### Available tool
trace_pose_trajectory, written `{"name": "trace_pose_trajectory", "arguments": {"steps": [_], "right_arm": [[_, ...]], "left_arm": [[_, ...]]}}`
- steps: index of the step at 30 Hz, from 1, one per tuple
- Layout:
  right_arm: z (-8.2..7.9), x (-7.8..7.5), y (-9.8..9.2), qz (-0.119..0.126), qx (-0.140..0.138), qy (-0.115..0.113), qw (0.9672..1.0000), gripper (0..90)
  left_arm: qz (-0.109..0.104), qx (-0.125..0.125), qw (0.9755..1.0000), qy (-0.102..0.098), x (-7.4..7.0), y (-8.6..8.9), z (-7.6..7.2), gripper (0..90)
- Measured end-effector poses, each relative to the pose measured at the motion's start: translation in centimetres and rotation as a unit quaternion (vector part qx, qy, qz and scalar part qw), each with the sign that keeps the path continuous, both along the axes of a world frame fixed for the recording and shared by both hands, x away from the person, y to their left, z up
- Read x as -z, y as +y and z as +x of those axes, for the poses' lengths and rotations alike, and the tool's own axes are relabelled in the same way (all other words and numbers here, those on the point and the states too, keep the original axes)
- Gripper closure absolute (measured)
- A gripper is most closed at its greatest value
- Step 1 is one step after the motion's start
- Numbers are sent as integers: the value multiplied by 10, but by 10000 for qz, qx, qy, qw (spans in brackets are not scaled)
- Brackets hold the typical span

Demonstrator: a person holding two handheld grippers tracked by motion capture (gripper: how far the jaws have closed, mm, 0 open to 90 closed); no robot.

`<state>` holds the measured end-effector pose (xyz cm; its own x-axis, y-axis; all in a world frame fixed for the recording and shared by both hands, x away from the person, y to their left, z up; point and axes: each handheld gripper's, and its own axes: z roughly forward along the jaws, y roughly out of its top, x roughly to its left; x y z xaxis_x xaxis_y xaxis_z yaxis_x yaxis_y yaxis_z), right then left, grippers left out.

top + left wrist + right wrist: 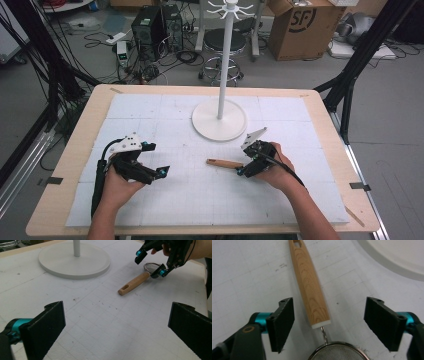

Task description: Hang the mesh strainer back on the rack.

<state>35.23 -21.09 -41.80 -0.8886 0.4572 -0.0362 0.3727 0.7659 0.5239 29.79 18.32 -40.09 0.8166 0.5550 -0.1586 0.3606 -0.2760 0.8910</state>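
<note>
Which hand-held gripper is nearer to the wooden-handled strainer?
Right. The right hand-held gripper straddles the strainer, pads apart from it; the left hand-held gripper waits farther away.

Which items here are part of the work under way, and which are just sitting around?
In play:
- small wire-mesh strainer with a wooden handle, lying on the white mat
- right gripper, jaws open either side of the handle's end
- white hook stand on a round base

Idle:
- left gripper, open
- cardboard box
- black stool
</note>
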Motion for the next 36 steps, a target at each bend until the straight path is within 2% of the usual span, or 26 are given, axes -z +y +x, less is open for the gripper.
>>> {"name": "trace_pose_trajectory", "arguments": {"steps": [3,9,11,15,20,27,34,36], "right_arm": [[2,2,3,-64,-128,163,9998,367],[5,4,10,-322,-285,277,9987,434],[6,7,11,-477,-286,318,9979,453],[7,8,10,-396,-268,425,9980,495],[6,6,10,-415,-295,476,9976,637],[1,4,14,-562,-262,397,9973,679],[1,4,14,-561,-285,400,9972,670],[2,5,14,-542,-287,461,9971,666]], "left_arm": [[24,7,10000,6,1,0,0,16],[20,-5,10000,9,1,0,0,16],[16,-7,10000,10,1,0,0,17],[31,-4,10000,14,2,0,0,17],[33,4,10000,7,2,-1,0,16],[57,11,10000,46,4,-2,0,17],[56,-13,10000,50,4,-1,0,17],[58,-4,10000,59,5,-1,0,16]]}}
